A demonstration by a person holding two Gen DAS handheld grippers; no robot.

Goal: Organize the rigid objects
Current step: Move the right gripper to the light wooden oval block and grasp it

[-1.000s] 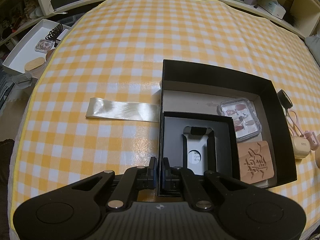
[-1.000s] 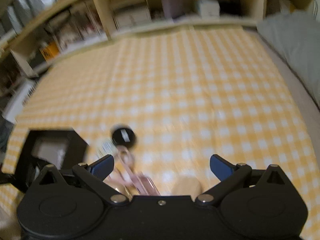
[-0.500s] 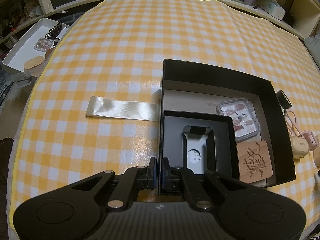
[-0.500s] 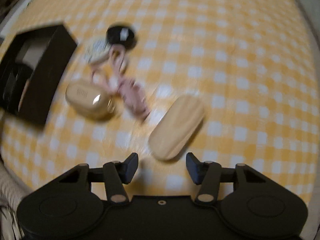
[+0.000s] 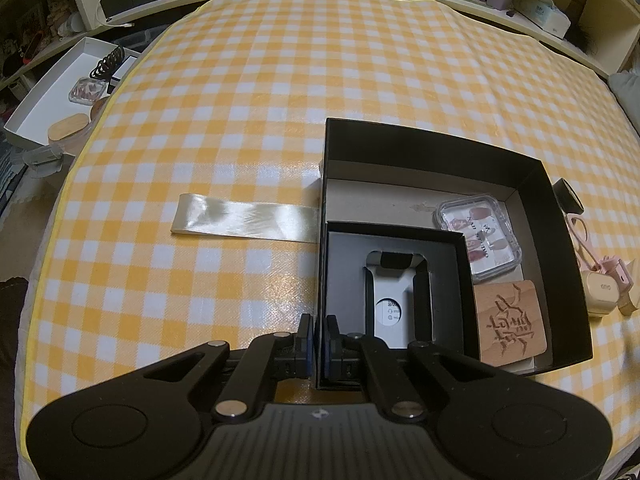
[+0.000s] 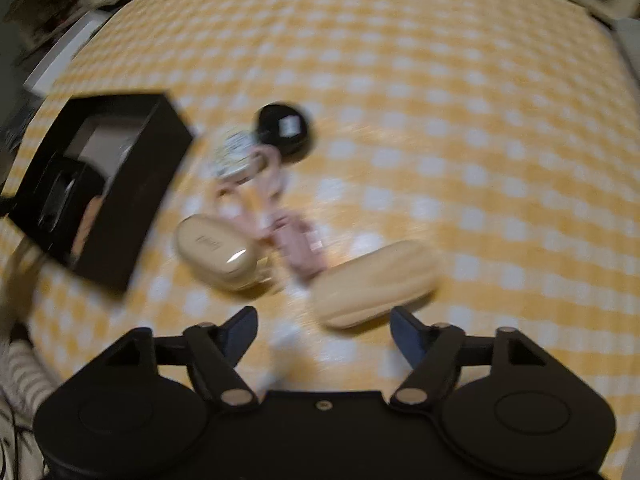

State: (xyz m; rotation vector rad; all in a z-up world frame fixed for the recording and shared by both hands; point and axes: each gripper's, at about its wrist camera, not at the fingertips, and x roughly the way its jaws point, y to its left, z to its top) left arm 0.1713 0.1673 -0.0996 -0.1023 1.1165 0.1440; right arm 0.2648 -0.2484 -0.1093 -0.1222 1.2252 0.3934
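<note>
My left gripper (image 5: 319,340) is shut on the near left wall of the big black box (image 5: 420,140). Inside it sit a smaller black box (image 5: 392,230), a clear case of nail tips (image 5: 480,236) and a carved wooden block (image 5: 510,320). In the blurred right wrist view, my right gripper (image 6: 324,330) hangs over the cloth with its jaws opening and nothing pressed between them. A pale wooden oval piece (image 6: 372,284) lies just ahead of its fingertips. Left of that lie a cream earbud case (image 6: 216,252), a pink corded item (image 6: 300,244) and a black round tin (image 6: 284,128).
A cream ribbon (image 5: 244,220) stretches left from the box over the yellow checked cloth. A white tray (image 5: 52,112) with small items stands off the table's far left. Shelves line the back. A striped sleeve (image 6: 16,368) shows at the lower left.
The right gripper tipped down from the far shelves toward the loose items and sank closer to the wooden oval; its jaws narrowed, then widened. The left gripper kept still on the box.
</note>
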